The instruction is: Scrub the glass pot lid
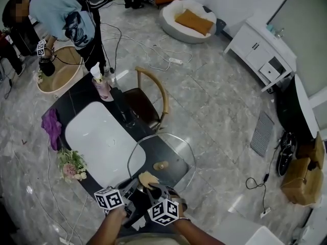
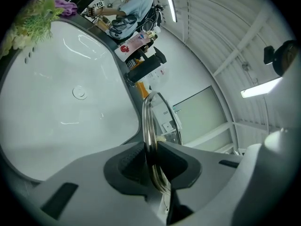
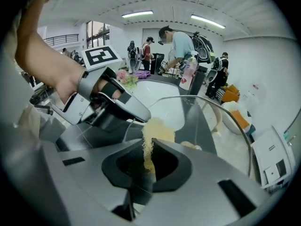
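The glass pot lid (image 1: 176, 149) stands tilted on its edge on the black counter (image 1: 76, 93), just right of the white sink (image 1: 97, 134); its pale knob (image 1: 161, 165) faces me. My left gripper (image 1: 126, 194) is shut on the lid's metal rim (image 2: 149, 126), which runs edge-on between its jaws. My right gripper (image 1: 152, 187) is shut on a yellow sponge (image 3: 153, 135), held against the near side of the lid (image 3: 211, 121). The left gripper (image 3: 110, 102) shows beside it in the right gripper view.
A pink soap bottle (image 1: 101, 84) and a black faucet (image 1: 124, 111) stand behind the sink. A purple cloth (image 1: 51, 124) and flowers (image 1: 71, 165) lie at its left. A wooden chair (image 1: 150, 98) stands beyond the counter. A person (image 1: 69, 19) works at a round table.
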Tool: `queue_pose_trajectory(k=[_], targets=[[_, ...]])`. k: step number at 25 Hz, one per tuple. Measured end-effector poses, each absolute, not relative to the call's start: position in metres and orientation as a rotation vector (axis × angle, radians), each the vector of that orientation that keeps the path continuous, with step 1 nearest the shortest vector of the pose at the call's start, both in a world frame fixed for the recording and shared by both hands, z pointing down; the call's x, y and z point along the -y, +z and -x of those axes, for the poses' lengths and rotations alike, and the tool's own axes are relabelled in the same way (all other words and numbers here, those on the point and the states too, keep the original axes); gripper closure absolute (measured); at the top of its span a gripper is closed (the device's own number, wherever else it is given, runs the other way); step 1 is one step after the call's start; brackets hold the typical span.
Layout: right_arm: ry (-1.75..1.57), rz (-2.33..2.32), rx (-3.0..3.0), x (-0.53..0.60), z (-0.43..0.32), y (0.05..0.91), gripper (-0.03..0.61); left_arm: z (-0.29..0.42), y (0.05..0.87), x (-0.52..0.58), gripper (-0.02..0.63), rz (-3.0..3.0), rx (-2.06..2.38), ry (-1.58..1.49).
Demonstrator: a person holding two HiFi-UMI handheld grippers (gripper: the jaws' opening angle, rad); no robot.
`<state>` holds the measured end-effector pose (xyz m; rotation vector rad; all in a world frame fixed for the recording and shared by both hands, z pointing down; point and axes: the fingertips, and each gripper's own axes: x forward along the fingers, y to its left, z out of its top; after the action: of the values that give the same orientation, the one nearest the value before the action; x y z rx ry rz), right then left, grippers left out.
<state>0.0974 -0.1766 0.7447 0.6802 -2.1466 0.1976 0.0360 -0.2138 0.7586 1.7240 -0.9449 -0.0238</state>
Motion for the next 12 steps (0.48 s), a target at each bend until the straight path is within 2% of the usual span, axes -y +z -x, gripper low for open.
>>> queue_pose_trajectory(k=[12], targets=[[0.122,-1.048,1.794,0.278,-0.267,0.744,0.534,-0.034,0.760,0.216,0.522,-1.667,0.923,-0.086]])
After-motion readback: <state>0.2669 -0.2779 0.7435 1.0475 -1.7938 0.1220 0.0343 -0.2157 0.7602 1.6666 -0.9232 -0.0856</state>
